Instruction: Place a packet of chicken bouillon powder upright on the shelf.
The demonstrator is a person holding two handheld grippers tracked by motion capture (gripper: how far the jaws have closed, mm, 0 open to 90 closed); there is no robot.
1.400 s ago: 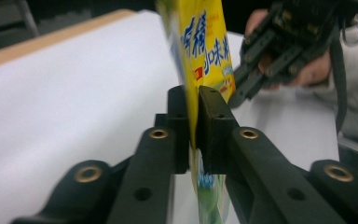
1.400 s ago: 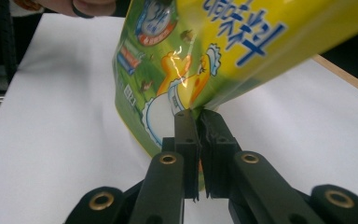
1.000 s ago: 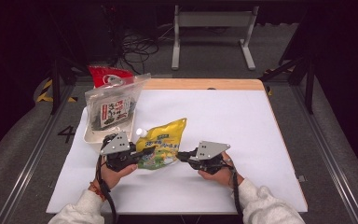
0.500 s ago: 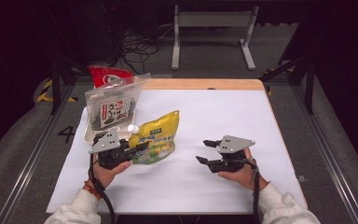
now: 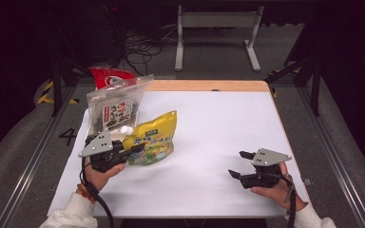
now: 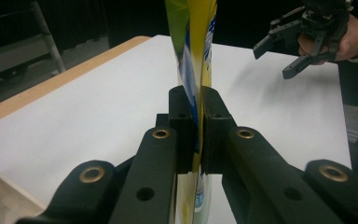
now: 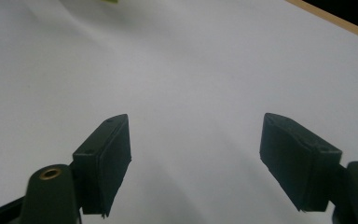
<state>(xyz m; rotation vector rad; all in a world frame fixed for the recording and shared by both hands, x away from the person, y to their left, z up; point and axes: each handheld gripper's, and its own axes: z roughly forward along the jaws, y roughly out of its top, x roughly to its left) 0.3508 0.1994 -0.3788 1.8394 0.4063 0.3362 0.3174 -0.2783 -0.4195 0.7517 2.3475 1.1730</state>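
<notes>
Bright overhead light washes the white tabletop [image 5: 209,128] against dark surroundings; soft shadows, slight overall softness, and blurred close-range parts in both gripper views.

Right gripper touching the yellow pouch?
Apart. High view: right gripper, jaws open, sits across bare table from the yellow pouch.

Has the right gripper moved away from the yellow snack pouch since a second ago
Yes. The right gripper, jaws just opened and empty, moved right toward the white table's right edge, leaving the yellow snack pouch.

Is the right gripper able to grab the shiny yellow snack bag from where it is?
Probably yes: the right gripper is open with bare white table between it and the shiny yellow snack bag, which the left gripper pinches.
</notes>
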